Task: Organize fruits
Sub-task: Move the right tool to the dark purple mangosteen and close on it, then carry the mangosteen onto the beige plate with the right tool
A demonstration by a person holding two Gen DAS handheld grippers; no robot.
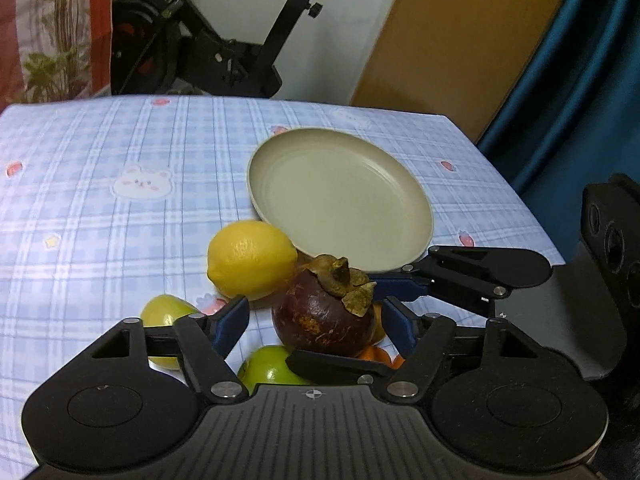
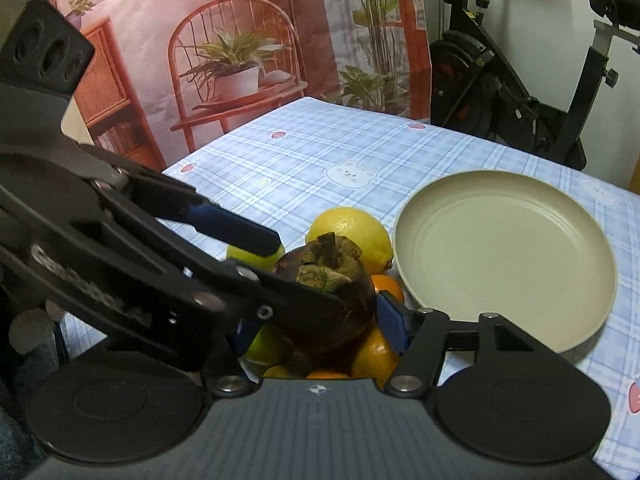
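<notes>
A dark purple mangosteen [image 1: 326,312] with a brown calyx sits atop a small pile of fruit near the table's front edge. My left gripper [image 1: 316,320] is open, its blue pads on either side of the mangosteen without touching. My right gripper [image 2: 320,320] comes in from the right and crosses the left one; its pads press the mangosteen [image 2: 328,304] on both sides. A yellow lemon [image 1: 252,258], two green fruits [image 1: 164,312] [image 1: 268,366] and oranges [image 2: 376,348] lie around it. A beige plate [image 1: 340,200] lies just behind, with nothing on it.
The table carries a blue plaid cloth [image 1: 120,200] with bear prints. An exercise bike [image 1: 224,52] stands behind the table, a wooden door [image 1: 452,40] and blue curtain [image 1: 580,80] at right. A printed backdrop [image 2: 240,60] hangs to the left.
</notes>
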